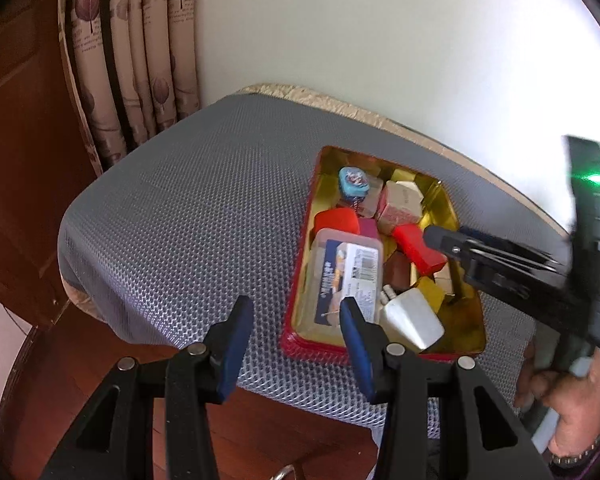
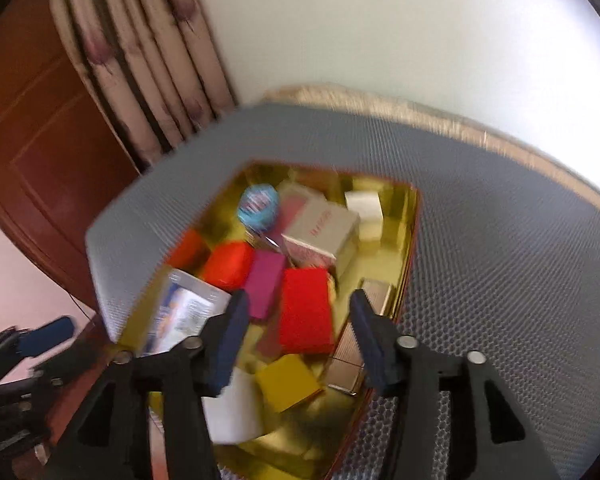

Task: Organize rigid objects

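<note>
The right claw (image 2: 296, 336) hangs over the near half of the tin (image 2: 414, 216), its jaws parted to a middling width with nothing between the pads. The red block (image 2: 306, 312) lies directly beyond and below the gap, just ahead of the fingertips, so it is the nearest candidate for a pick. Its long axis runs away from the claw, roughly in line with the fingers, which puts its narrow width across the jaws; judged from this, a straight descent would straddle it without a wrist roll. The view is blurred, so its exact tilt cannot be told.

The left claw (image 1: 296, 344) sits at the near rim of the tin (image 1: 300, 344), jaws about half spread and empty. The clear plastic case (image 1: 346, 276) lies just beyond its right finger, long axis pointing away and slightly left. The white charger (image 1: 412, 320) rests beside it, prongs toward the far side.

In the left wrist view the right claw (image 1: 440, 240) comes in from the right, its tip touching or just above the red block (image 1: 418, 250); which cannot be told. So the right hand is the nearer one to that block.

Farther in lie the magenta block (image 2: 266, 284), the orange block (image 2: 230, 266), a pale carton (image 2: 326, 232) and the blue round item (image 2: 258, 204) near the far wall. The tin stands on a chair seat of grey mesh (image 1: 188, 208), not a worktop.
</note>
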